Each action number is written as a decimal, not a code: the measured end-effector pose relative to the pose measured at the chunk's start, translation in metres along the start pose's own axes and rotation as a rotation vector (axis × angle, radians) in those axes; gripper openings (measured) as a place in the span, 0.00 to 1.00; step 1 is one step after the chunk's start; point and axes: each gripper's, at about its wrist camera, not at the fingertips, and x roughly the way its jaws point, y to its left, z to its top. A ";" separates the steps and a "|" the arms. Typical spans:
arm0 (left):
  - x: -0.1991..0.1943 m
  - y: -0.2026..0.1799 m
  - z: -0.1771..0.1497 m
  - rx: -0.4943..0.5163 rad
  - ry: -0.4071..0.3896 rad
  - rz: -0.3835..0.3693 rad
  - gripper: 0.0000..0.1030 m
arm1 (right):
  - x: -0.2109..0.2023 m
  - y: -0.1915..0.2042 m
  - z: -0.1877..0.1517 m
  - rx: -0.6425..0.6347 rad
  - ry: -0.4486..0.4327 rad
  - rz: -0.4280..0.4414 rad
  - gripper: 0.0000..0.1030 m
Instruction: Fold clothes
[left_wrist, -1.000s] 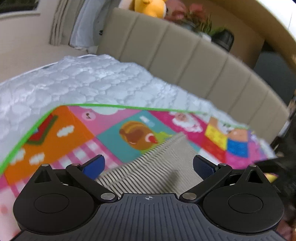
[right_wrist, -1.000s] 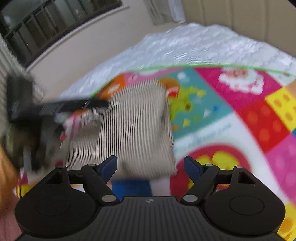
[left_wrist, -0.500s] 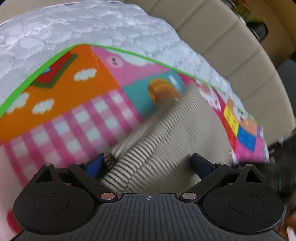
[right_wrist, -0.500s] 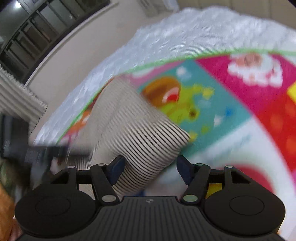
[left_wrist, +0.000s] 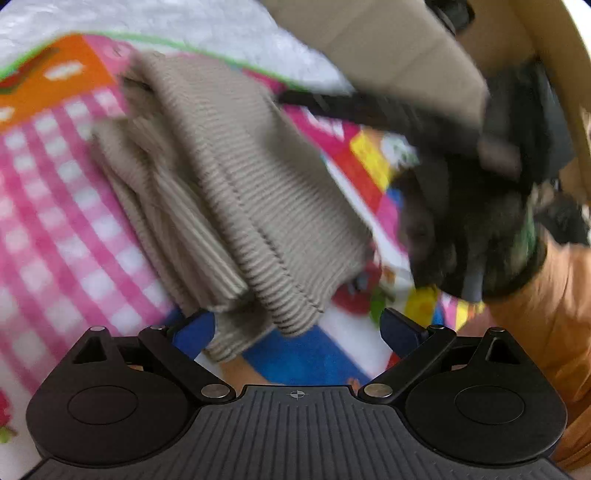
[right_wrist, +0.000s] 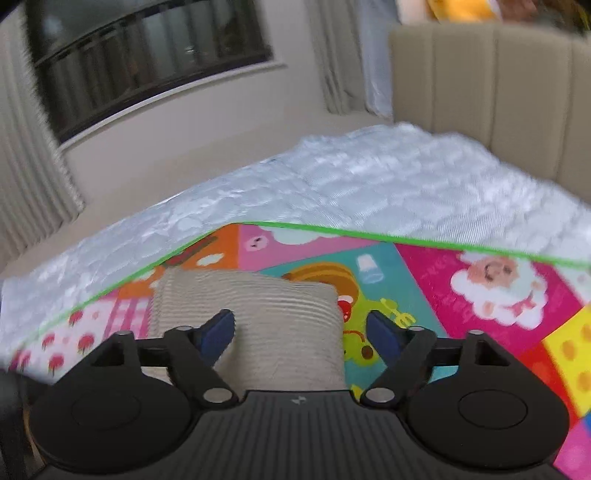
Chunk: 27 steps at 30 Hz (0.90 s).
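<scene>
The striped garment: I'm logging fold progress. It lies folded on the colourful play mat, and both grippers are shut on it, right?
Not quite. The striped garment does lie folded on the play mat, but both wrist views show the left gripper and the right gripper open, gripping nothing.

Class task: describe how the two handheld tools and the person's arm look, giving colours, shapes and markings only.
Each tool, left tool and right tool, has a black ribbed body, two round black discs, silver rivets, angled black links and blue fingertips. A small crosshair mark sits at the centre. The person's sleeve is orange.
</scene>
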 end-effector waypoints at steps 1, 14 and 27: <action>-0.009 0.004 0.002 -0.026 -0.039 0.003 0.97 | -0.007 0.007 -0.004 -0.038 -0.006 -0.002 0.78; -0.013 0.001 0.077 -0.080 -0.385 0.261 0.63 | -0.008 0.095 -0.075 -0.426 0.067 0.154 0.76; -0.002 0.041 0.066 -0.050 -0.311 0.331 0.60 | 0.028 -0.035 0.005 0.228 -0.015 0.035 0.82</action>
